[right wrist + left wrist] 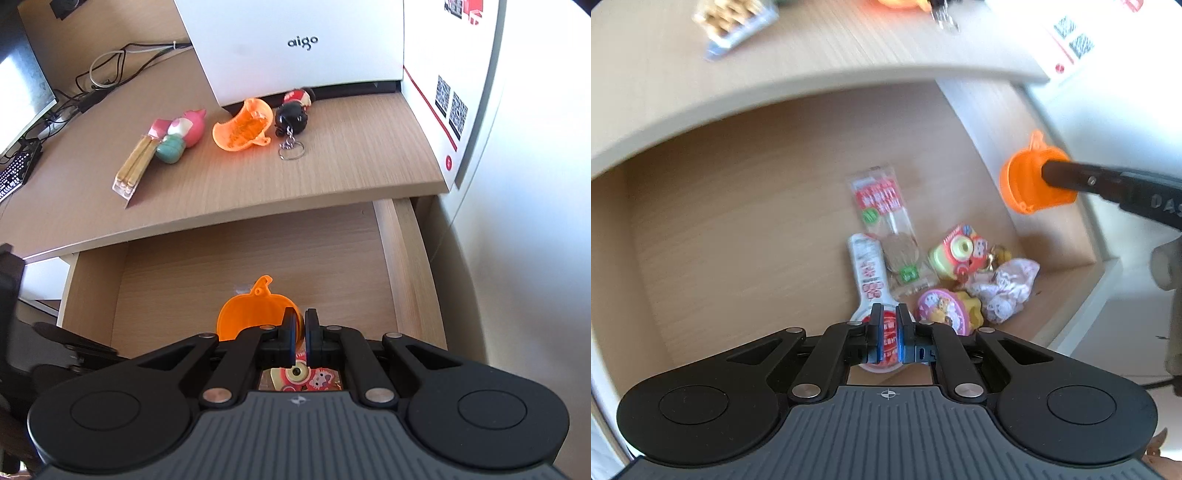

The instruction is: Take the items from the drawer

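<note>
"aigo" is read on the white box [295,48] at the back of the desktop [351,147]; QR codes are seen on a red-striped carton [448,103] beside it. Below the desktop edge, the wooden drawer [738,221] stands open.

The left gripper [889,332] is clenched on a white-and-red spoon-shaped packet [870,273], print blurred. Just beyond the packet in the drawer lie a clear cracker wrapper [886,221], a toy camera [956,254], a pink round tin [943,310] and a crumpled pink bag [1004,288].

The right gripper [300,332] is clamped on a translucent orange pumpkin shell [251,310], held above the drawer. A matching half [243,125] lies on the desktop.
</note>
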Available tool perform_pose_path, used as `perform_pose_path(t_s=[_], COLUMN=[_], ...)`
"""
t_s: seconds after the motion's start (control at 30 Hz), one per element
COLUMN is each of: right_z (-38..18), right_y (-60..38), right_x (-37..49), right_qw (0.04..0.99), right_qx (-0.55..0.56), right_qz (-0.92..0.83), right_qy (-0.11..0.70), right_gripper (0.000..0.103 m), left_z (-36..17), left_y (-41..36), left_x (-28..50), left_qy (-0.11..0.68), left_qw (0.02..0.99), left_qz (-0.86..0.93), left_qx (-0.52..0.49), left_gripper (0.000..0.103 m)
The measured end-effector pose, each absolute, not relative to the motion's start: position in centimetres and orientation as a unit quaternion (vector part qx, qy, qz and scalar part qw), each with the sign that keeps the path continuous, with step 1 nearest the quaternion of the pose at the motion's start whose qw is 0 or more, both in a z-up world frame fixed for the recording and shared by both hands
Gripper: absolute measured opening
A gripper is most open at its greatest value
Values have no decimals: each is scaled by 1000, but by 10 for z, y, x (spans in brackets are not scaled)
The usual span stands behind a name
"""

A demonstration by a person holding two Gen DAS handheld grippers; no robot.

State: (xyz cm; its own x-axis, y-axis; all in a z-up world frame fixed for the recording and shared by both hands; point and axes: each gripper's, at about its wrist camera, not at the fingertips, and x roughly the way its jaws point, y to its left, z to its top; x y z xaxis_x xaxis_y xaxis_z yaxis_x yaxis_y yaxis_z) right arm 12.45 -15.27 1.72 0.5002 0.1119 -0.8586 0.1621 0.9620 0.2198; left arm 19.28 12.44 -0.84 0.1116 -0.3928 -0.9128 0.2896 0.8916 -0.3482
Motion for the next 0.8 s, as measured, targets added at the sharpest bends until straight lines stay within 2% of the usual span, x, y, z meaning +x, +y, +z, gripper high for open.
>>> perform_pose_path(t_s=[0.13, 0.2, 0.4, 0.47, 0.8], right_z=[23, 25, 18, 16, 6], right_y=[-150, -149, -142, -141, -150], right_x=[125, 126, 130, 129, 120], right_qw=[860, 861, 857, 855, 848], right_qx=[135, 134, 129, 130, 143], right_qz=[-10, -7, -4, -2, -15], right_qy=[492, 490, 499, 502, 511], right_gripper=[4, 4, 4, 4, 4], left_z=[3, 5, -25, -35, -63], left_y=[156, 138, 132, 123, 104], left_x=[186, 207, 218, 221, 228], left_qy=[611, 610, 649, 647, 673], left_qw=[755, 756, 714, 722, 716], left_qz=[-231, -228, -237, -225, -163], left_qx=[-60, -66, -115, -101, -91], left_gripper=[8, 8, 9, 15, 17])
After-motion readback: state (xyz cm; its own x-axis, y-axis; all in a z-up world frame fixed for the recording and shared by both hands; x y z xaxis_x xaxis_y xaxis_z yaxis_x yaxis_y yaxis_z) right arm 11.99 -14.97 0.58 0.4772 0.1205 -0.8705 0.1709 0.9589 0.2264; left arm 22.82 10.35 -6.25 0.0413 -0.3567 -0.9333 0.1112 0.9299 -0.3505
